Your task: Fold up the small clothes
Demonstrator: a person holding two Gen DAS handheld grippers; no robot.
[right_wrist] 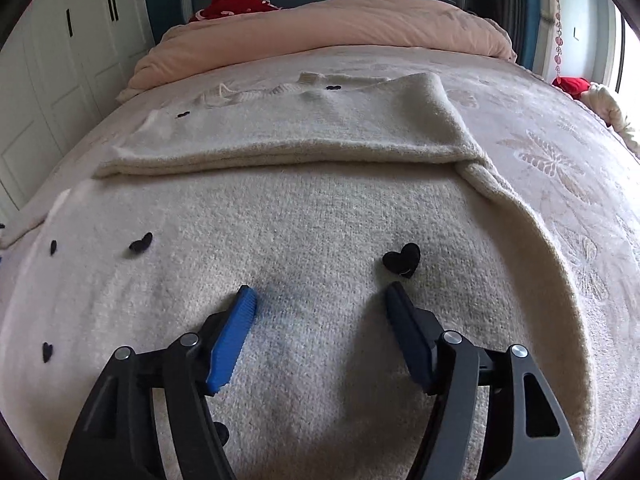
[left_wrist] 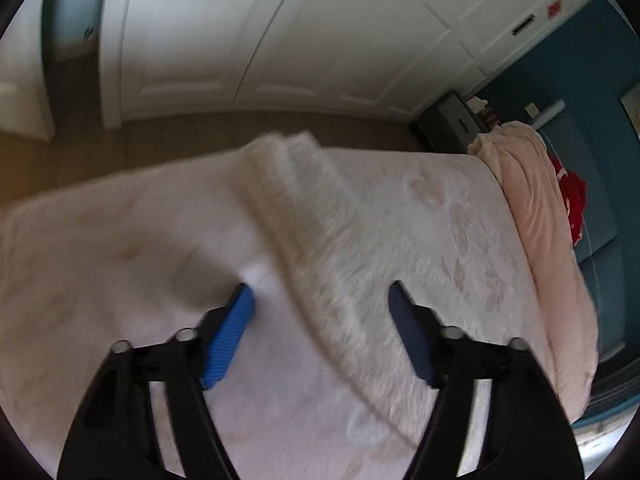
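The left gripper [left_wrist: 320,300] has black plastic arms with triangular cut-outs, joined by round silver pins, and two ribbed blue pads [left_wrist: 230,336] on its fingers, one bright and one looking dark navy in shade. The right gripper [right_wrist: 320,300] is built the same: black linkage arms, silver pins, ribbed blue pads [right_wrist: 230,340], with a small pink-and-white label at its lower edge.
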